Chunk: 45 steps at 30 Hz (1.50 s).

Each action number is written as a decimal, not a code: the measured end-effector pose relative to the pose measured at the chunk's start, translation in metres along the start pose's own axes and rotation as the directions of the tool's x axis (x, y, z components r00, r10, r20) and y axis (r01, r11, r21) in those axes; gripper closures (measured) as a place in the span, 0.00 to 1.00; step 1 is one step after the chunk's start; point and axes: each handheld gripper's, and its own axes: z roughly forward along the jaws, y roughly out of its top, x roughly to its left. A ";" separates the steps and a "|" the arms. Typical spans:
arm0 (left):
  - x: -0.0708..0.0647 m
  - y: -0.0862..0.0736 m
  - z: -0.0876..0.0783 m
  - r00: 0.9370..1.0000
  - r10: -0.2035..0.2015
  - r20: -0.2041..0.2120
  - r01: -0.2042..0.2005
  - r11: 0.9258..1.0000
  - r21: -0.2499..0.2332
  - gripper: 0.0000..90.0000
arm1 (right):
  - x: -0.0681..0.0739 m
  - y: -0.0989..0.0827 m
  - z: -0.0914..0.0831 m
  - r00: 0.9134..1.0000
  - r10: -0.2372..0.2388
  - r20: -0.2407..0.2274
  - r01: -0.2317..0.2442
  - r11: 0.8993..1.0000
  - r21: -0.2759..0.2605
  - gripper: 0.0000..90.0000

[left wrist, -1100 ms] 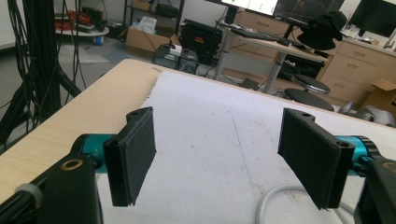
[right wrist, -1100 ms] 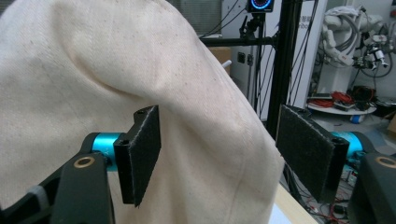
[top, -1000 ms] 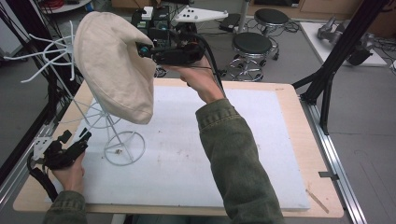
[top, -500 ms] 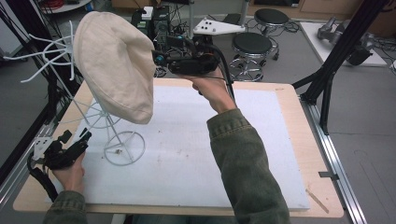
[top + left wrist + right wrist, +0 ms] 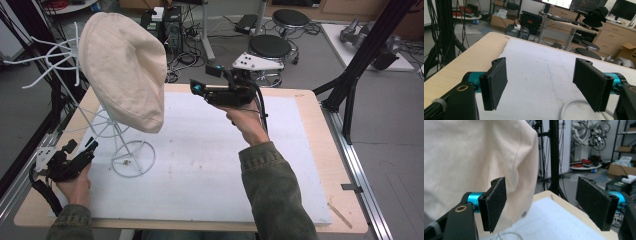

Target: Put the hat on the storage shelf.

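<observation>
1. While the right gripper (image 5: 196, 89) hangs in the air above the far half of the surface (image 5: 310, 150), its jaws point toward the cream hat (image 5: 125, 75), which sits to its left in the high view, a clear gap between them.
2. Right gripper view: the hat (image 5: 474, 162) fills the upper left, behind and beyond the left jaw; nothing lies between the two black pads (image 5: 495, 203).
3. Jaws spread wide, holding nothing, touching nothing. They have just been opening further, with no thing between them.
4. Against the earlier frames: the right gripper was up at the hat's edge, close by or touching; now it is lower and drawn away to the right, the hat left on the stand.
5. Hat hangs tilted on top of the white wire stand (image 5: 125, 157), whose ring base rests on the white mat (image 5: 200, 170) at the surface's left side.
6. Left gripper (image 5: 82, 152) lies low at the near left corner, just beside the stand's base, jaws wide apart and empty; in the left gripper view a curve of the stand's ring (image 5: 566, 107) shows low between the pads, not touching them. Same place as before.
</observation>
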 end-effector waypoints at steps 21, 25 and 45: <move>-0.004 -0.001 -0.001 1.000 0.000 0.011 0.000 1.000 0.002 0.31 | -0.010 -0.097 -0.146 0.963 0.113 0.247 -0.110 0.994 -0.026 0.25; -0.005 -0.002 -0.001 1.000 0.001 0.014 -0.001 1.000 0.004 0.31 | -0.014 -0.114 -0.167 0.949 0.150 0.278 -0.145 0.989 -0.037 0.22; -0.007 -0.003 -0.004 1.000 0.010 0.015 -0.010 1.000 0.008 0.31 | -0.013 -0.192 -0.198 0.790 0.102 0.605 -0.125 0.992 -0.004 0.11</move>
